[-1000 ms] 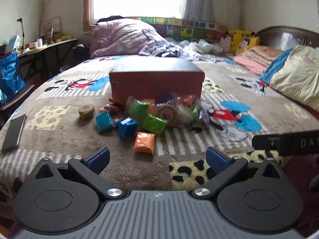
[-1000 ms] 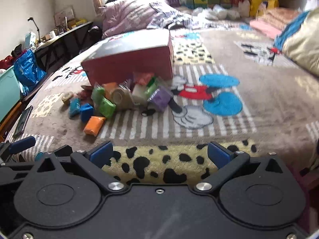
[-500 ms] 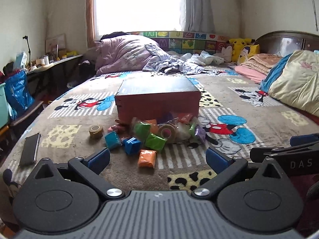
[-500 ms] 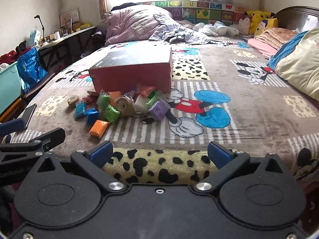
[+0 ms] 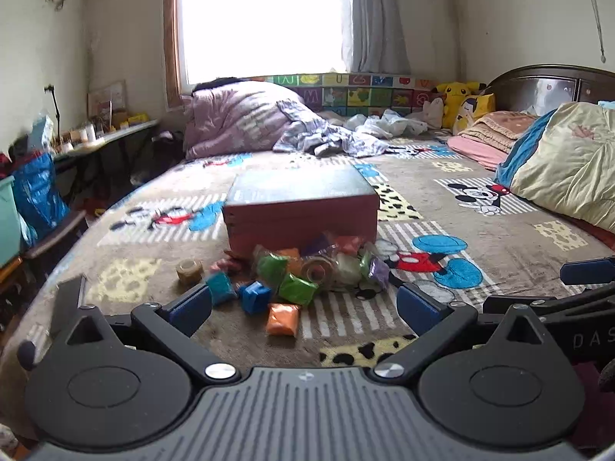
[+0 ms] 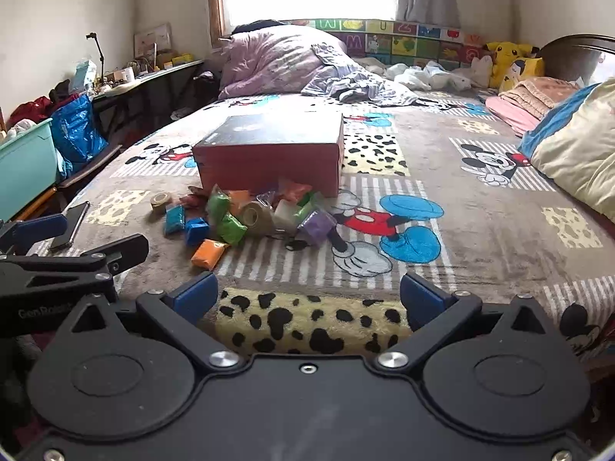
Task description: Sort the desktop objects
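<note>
The bed [image 5: 499, 238], covered by a cartoon-mouse blanket, fills the middle of both views, and it now sits lower and farther off than a second ago: both cameras have pulled back and tilted up, so window and walls take the upper half of each frame. I read that as a retreat to survey the pile, with no sorting begun yet

The red box [image 5: 301, 217] lies at frame centre, closed side up. Just below it the heap of small packets [image 5: 307, 269] spills out, unchanged in layout, nothing lifted. An orange packet [image 5: 282, 319] lies nearest, apart from the heap, with a blue cube [image 5: 255, 296] just above it and a tape roll [image 5: 189, 269] off to the left

The left gripper [image 5: 303, 307] has its jaws spread wide and empty, low in its frame. The right gripper [image 6: 309, 299] is likewise wide and holding nothing

The right view alone shows the box's right end face, a purple packet [image 6: 317, 224] at the heap's right edge, a second tape roll [image 6: 255, 215] within the heap and a teal bin [image 6: 23, 161] at left. The phone [image 6: 71, 226] is sharp there but blurred in the left view
</note>
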A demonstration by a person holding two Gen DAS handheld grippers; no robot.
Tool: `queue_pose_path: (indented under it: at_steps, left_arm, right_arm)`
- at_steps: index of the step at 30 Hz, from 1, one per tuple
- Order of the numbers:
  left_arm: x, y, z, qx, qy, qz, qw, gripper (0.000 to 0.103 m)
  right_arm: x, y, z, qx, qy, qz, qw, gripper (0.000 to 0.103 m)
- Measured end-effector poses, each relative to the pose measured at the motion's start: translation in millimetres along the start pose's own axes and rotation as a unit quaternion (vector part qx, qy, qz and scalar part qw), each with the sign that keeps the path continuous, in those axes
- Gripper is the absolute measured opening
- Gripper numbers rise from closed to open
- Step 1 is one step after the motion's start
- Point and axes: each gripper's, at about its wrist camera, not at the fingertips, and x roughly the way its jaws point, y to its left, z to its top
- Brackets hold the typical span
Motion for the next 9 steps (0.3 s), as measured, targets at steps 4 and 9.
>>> queue_pose_path:
  at_steps: [4, 9]
  left_arm:
    - [-2, 1, 1, -0.001, -0.008, -0.002, 1.0, 0.103]
    - [8, 0, -7, -0.001, 0.0, -0.022, 0.9997, 0.102]
  right_arm:
    - [0, -3, 4, 0.007, -0.006, -0.006, 1.0, 0.102]
    - [4, -8, 5, 0.01, -0.003, -0.011, 1.0, 0.102]
